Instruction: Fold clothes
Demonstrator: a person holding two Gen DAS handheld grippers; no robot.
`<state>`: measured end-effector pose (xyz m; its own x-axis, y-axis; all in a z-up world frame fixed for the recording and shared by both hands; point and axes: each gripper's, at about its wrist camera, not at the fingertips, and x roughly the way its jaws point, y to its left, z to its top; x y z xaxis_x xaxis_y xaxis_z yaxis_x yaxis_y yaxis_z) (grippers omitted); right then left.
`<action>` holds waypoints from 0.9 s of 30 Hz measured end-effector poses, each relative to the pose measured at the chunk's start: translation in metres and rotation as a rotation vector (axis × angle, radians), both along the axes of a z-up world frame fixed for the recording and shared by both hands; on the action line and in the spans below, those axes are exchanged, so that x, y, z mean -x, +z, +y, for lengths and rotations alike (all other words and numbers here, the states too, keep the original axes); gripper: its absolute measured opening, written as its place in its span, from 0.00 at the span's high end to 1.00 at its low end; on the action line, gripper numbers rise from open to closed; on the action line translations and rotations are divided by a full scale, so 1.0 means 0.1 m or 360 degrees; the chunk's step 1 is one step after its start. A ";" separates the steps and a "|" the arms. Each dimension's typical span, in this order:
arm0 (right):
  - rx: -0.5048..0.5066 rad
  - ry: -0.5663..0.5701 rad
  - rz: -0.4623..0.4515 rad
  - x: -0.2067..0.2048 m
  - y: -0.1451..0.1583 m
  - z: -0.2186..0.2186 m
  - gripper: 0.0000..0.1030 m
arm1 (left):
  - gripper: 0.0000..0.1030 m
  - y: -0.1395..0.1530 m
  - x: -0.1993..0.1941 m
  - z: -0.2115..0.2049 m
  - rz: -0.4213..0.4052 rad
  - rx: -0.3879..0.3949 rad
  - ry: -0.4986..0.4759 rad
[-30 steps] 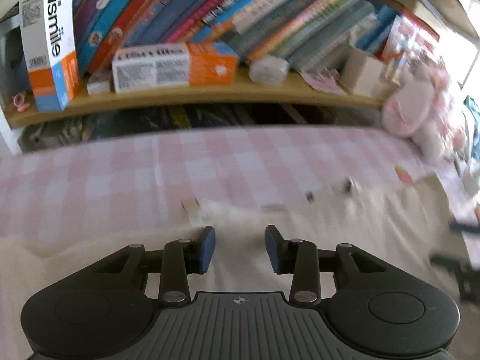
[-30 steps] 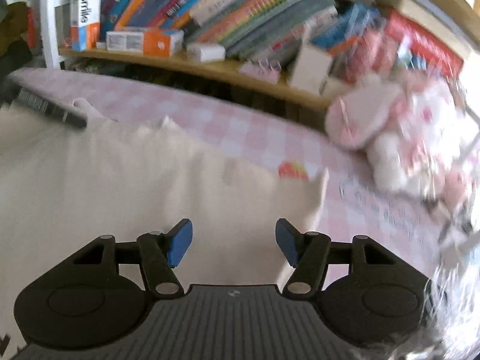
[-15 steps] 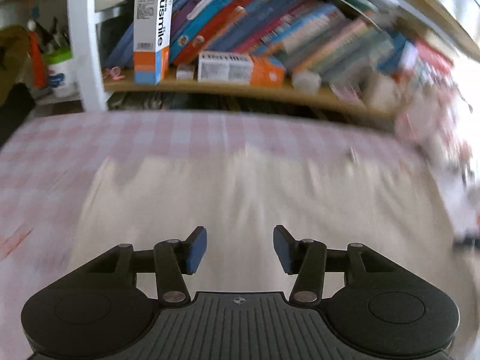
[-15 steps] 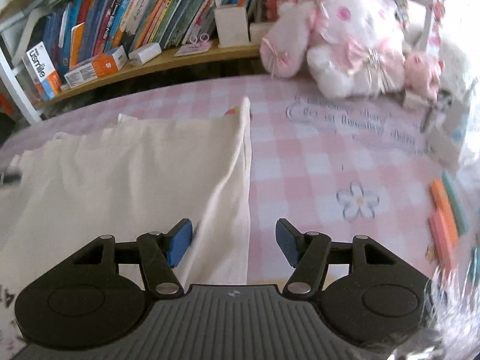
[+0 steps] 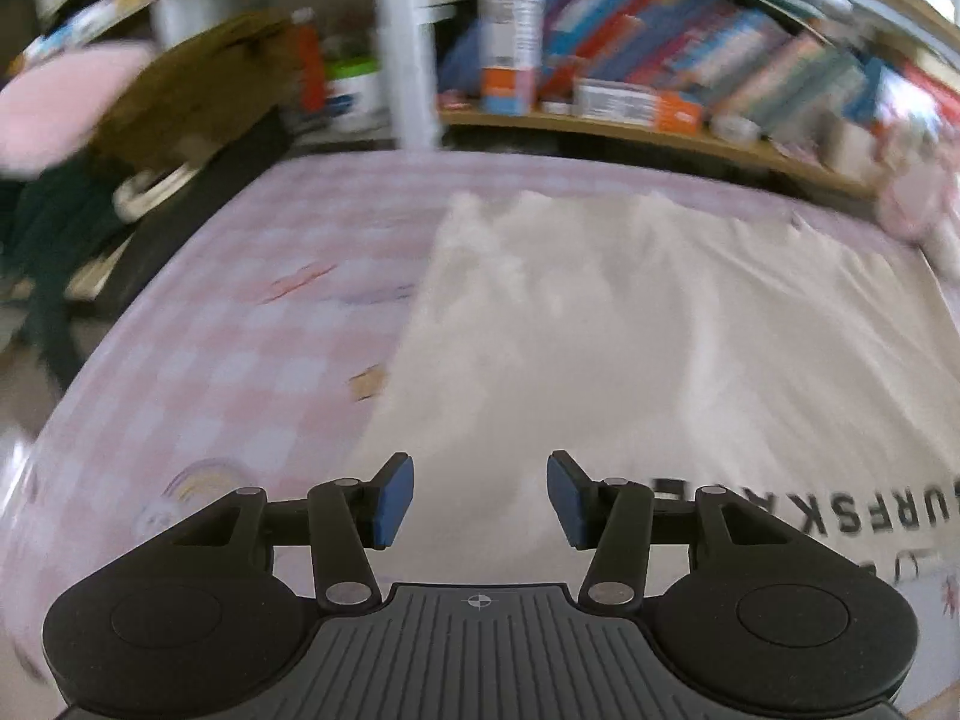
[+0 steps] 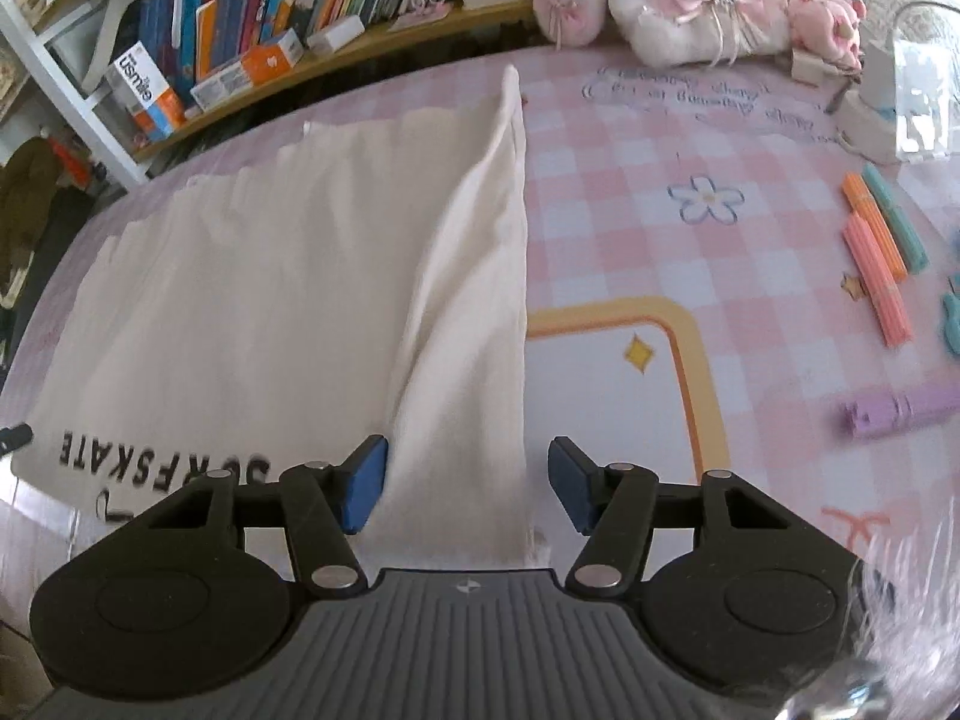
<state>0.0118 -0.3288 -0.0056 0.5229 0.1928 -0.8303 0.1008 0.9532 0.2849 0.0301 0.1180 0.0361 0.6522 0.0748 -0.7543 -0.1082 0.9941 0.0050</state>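
Cream T-shirt (image 6: 252, 300) lies flat on the pink checked bench (image 6: 630, 180), black lettering along its near edge, reads upside down in both views. Rt side of the shirt has a long fold (image 6: 474, 312) laid over, running from near the rt gripper up toward the far edge, w/ a straight outer edge against the pink cloth. Right gripper (image 6: 467, 483) sits low over that fold's near end, blue fingers (image 6: 363, 483) spread wide, fabric showing in the gap, nothing pinched. Left gripper (image 5: 480, 501) over the shirt's near-left part, fingers (image 5: 393, 501) also spread apart, bare cream fabric between them, not gripping. Left view is blurred, detail soft. Small tan tag (image 5: 367, 384) just beside the shirt's left edge on the bench. Bookshelf (image 6: 312, 18) runs along the far side, packed w/ books, a white-orange box (image 6: 149, 95) standing at its left end. Pink plush toys (image 6: 678, 0) at the far rt. Orange and teal sticks (image 6: 876, 252) lie on the bench well rt of the shirt, a lilac clip-like item (image 6: 900, 411) nearer. Dark brown clothing (image 5: 198, 96) heaped beyond the bench's left corner.
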 end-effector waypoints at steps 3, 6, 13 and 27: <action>-0.0010 0.0000 0.0005 0.10 0.01 -0.04 0.46 | 0.52 0.00 0.07 0.17 -0.0007 0.0080 0.0125; -0.0039 -0.0002 0.0022 0.15 0.01 -0.06 0.50 | 0.52 -0.03 0.14 0.28 0.0000 0.0123 0.0206; -0.0193 0.0010 0.0057 0.17 0.00 -0.10 0.89 | 0.73 -0.19 0.11 0.40 0.0070 0.0232 0.0283; -0.0117 -0.0050 0.0080 0.30 0.02 -0.24 0.80 | 0.95 -0.25 0.12 0.55 0.0083 0.0301 0.0320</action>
<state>-0.0181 -0.3526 -0.0041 0.4875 0.2383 -0.8400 0.1464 0.9261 0.3477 0.0183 0.1733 0.0111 0.5985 0.0535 -0.7993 -0.3077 0.9366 -0.1677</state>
